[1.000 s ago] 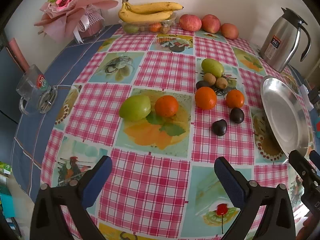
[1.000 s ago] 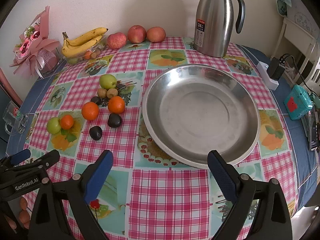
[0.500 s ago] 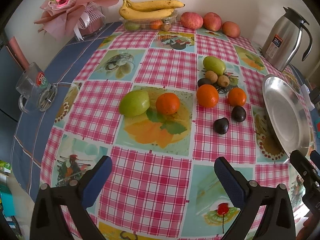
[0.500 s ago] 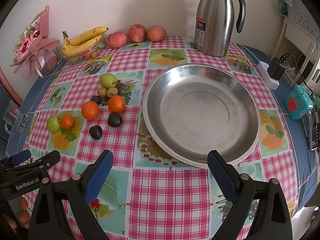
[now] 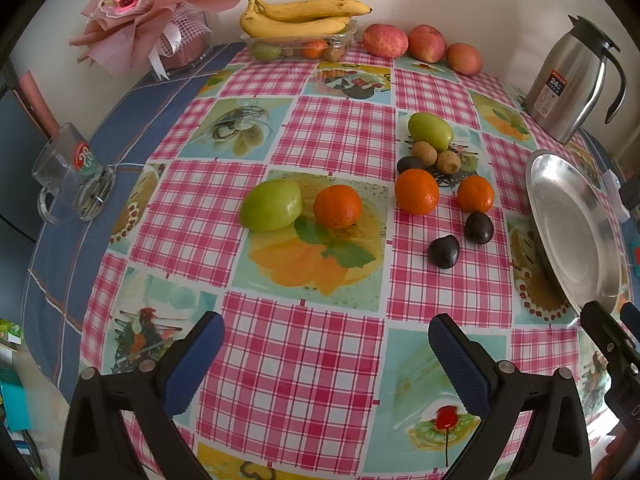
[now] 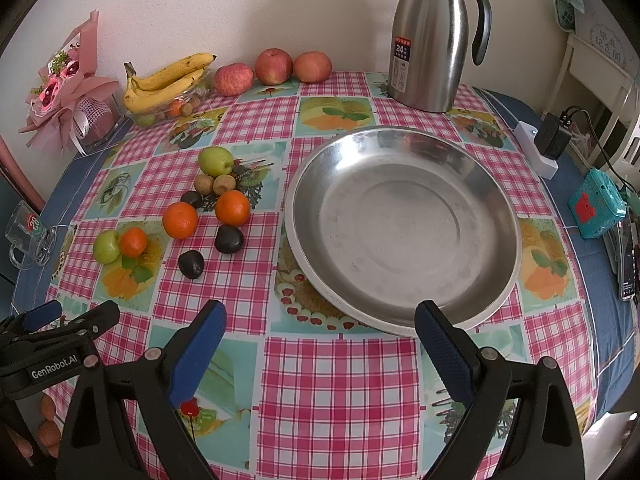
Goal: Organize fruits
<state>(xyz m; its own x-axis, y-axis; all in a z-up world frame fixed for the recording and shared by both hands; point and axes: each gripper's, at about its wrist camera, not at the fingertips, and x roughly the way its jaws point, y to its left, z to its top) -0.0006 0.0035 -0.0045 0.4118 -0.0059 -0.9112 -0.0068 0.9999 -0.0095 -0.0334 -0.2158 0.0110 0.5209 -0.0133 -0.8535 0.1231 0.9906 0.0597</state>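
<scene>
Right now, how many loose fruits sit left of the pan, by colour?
Green: 2
Orange: 3
Brown: 2
Dark: 3
Total: 10

A checked tablecloth carries loose fruit, a steel dish and a flask.

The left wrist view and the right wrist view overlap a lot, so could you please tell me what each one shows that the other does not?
Only the left wrist view shows the left gripper from behind, open and empty. Only the right wrist view shows the white power strip, the teal box and the whole steel dish, plus the right gripper, open. Both show the bananas, three apples, oranges, thermos and bouquet.
</scene>
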